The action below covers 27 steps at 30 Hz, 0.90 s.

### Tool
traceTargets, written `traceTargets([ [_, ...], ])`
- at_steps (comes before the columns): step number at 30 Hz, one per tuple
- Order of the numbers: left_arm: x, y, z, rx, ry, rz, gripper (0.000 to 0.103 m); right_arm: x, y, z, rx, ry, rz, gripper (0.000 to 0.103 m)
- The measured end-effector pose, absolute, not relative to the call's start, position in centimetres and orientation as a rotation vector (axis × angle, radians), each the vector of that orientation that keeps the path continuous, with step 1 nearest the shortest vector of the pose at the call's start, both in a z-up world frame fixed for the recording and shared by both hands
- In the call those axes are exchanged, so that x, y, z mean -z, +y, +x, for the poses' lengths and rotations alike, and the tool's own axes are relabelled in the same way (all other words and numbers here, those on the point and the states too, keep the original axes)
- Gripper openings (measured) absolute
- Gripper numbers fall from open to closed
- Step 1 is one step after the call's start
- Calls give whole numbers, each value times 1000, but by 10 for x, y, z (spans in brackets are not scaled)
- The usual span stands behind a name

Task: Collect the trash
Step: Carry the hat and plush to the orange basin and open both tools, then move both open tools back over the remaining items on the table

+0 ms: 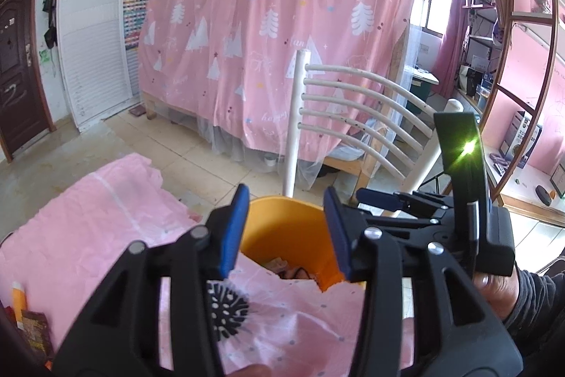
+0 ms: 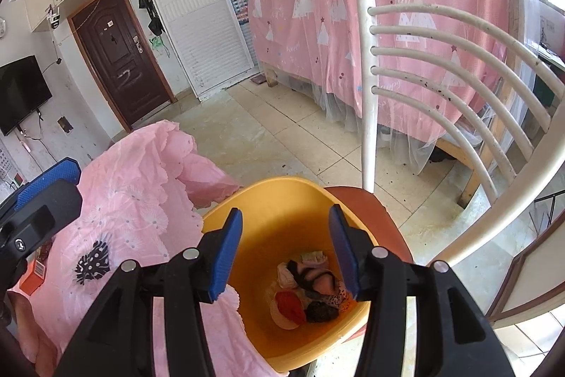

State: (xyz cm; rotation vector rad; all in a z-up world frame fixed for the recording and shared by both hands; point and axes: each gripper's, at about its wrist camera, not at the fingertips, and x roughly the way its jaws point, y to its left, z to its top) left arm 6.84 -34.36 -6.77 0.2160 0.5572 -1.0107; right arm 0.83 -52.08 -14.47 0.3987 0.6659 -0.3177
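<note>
Two hand-held grippers hover over an orange bin (image 2: 282, 200) that stands on a red chair seat (image 2: 367, 204), beside the edge of a table draped in a pink cloth (image 2: 141, 200). Left hand-held gripper (image 1: 284, 232): jaws spread, nothing between them, aimed at the bin's rim. Right hand-held gripper (image 2: 286, 249): jaws likewise apart and empty, directly above the bin's mouth. Trash (image 2: 310, 288) lies in a loose heap at the bin's bottom; it appears to be crumpled wrappers and soft scraps, though the fisheye view leaves the pieces hard to identify. Such material would likely be light, limp and easily crushed, so a pinch on any raised fold should hold it. More small items, an orange box (image 2: 33, 274) among them, sit near the table's left edge. The bin itself looks like stiff, smooth plastic, best gripped at the rim.
</note>
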Motion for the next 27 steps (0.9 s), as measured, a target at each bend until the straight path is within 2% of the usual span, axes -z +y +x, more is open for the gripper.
traceTargets([
  [20, 25, -263, 64, 876, 515, 131, 42, 69, -452, 10, 178, 538, 283, 41],
  [27, 14, -220, 66, 794, 499, 110, 44, 47, -402, 19, 81, 522, 218, 48],
])
